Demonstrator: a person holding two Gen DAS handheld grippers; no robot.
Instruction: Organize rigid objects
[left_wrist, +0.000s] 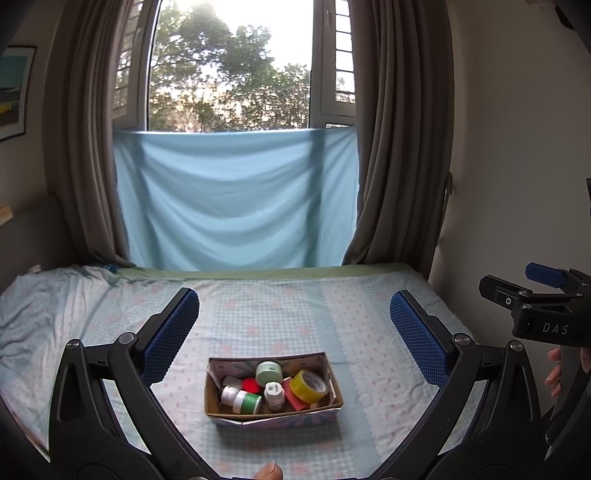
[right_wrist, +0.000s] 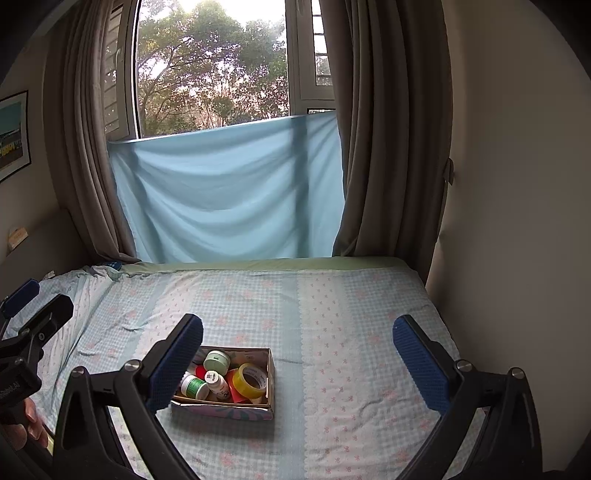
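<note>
Both claws, left claw (left_wrist: 295, 328) & right claw (right_wrist: 297, 354), released & empty above bed (left_wrist: 369, 314), small items e.g. yellow tape roll (left_wrist: 309, 386) all packed in cardboard box (left_wrist: 271, 415) mid-bed, so sorting prob. done.

We read "DAS" in pale capitals on the black body of the right gripper (left_wrist: 554, 325), at the right edge of the left wrist view. At lower centre, the white bottle (left_wrist: 274, 394) in the cardboard box (left_wrist: 258, 415) carries a small dark code patch on its cap, too tiny to read. The yellow tape roll (left_wrist: 308, 386) shows faint lettering we cannot make out.
</note>
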